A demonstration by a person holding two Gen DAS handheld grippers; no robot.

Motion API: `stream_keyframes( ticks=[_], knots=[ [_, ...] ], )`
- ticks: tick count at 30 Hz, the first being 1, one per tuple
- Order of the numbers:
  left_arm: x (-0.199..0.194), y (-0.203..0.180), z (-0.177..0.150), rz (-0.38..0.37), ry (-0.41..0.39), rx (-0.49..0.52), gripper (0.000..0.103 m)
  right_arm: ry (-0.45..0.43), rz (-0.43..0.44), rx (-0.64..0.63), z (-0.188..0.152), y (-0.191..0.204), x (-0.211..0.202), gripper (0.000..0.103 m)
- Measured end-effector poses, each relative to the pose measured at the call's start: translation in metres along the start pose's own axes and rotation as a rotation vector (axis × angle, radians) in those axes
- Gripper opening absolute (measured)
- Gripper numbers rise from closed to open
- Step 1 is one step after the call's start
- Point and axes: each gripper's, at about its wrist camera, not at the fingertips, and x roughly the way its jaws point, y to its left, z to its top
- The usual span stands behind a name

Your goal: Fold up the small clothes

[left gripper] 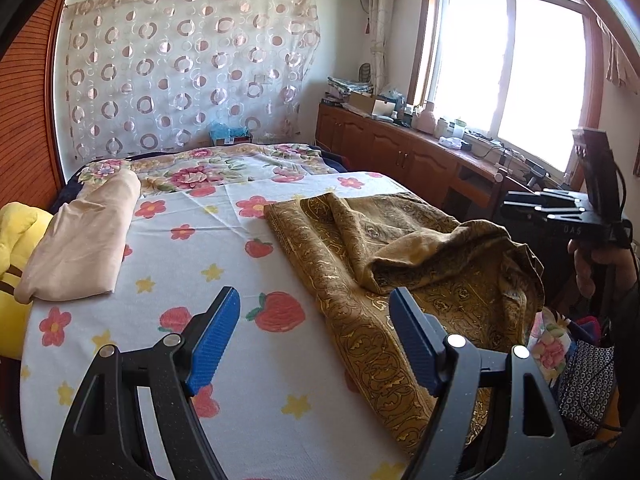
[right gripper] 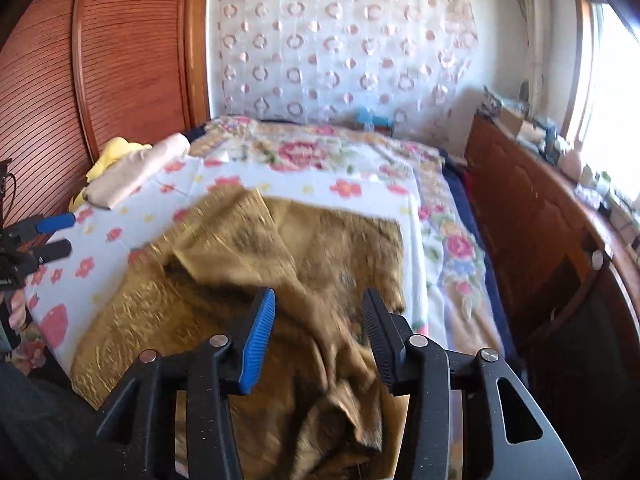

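A gold-brown patterned cloth (left gripper: 384, 264) lies crumpled on the bed's near right part, partly bunched, with one edge hanging over the bed side; it also shows in the right wrist view (right gripper: 304, 264). My left gripper (left gripper: 316, 316) is open and empty, hovering above the cloth's left edge and the sheet. My right gripper (right gripper: 318, 320) is open and empty, above the cloth's bunched near end. The right gripper also shows at the right of the left wrist view (left gripper: 560, 210). The left gripper shows at the left edge of the right wrist view (right gripper: 56, 236).
A folded beige garment (left gripper: 80, 240) lies at the bed's left beside a yellow plush (left gripper: 16, 236). The floral sheet (left gripper: 224, 248) covers the bed. A wooden cabinet (left gripper: 400, 148) with clutter runs under the window on the right. A wooden wardrobe (right gripper: 120, 60) stands left.
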Motion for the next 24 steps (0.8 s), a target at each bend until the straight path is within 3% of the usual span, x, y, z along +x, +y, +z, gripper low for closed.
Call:
stream_keyframes(
  ticks=[6, 13, 20, 24],
  knots=[
    [0.0, 0.001, 0.0, -0.002, 0.003, 0.0, 0.078, -0.017, 0.086, -0.101, 0.009, 0.037, 0.006, 0.058],
    [-0.003, 0.003, -0.002, 0.004, 0.001, -0.007, 0.078, 0.118, 0.191, -0.207, 0.003, 0.086, 0.072, 0.059],
    [-0.002, 0.005, -0.003, 0.0, 0.002, -0.012, 0.078, 0.231, 0.238, -0.29, 0.004, 0.105, 0.111, 0.059],
    [-0.001, 0.005, -0.006, -0.004, 0.006, -0.012, 0.078, 0.246, 0.228, -0.353, 0.01, 0.106, 0.126, 0.059]
  ],
)
